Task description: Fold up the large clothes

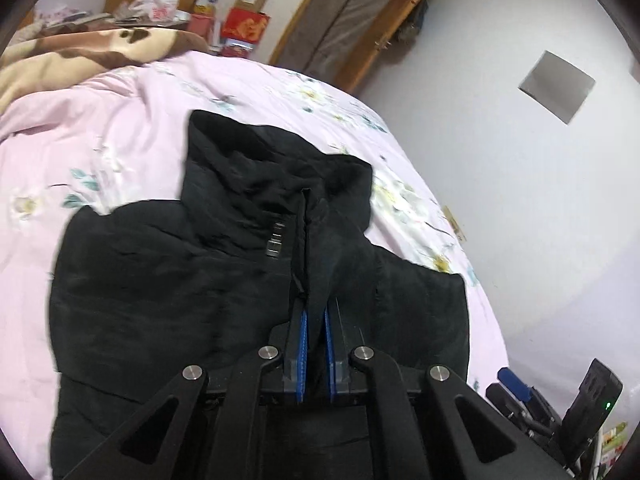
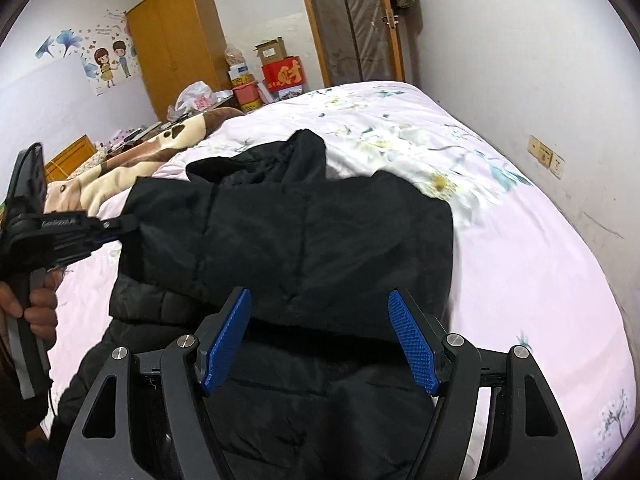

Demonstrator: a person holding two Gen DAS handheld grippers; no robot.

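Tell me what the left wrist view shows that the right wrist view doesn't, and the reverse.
Only the left wrist view shows the left gripper shut on a fold of the black jacket, beside the zipper. Only the right wrist view shows the right gripper open above the jacket, plus the wardrobe. Both show the jacket on the pink bedspread and the red box.

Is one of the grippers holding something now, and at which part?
The left gripper holds the black jacket by a fabric fold beside the zipper; its jaws are closed on it. The right gripper is open and holds nothing.
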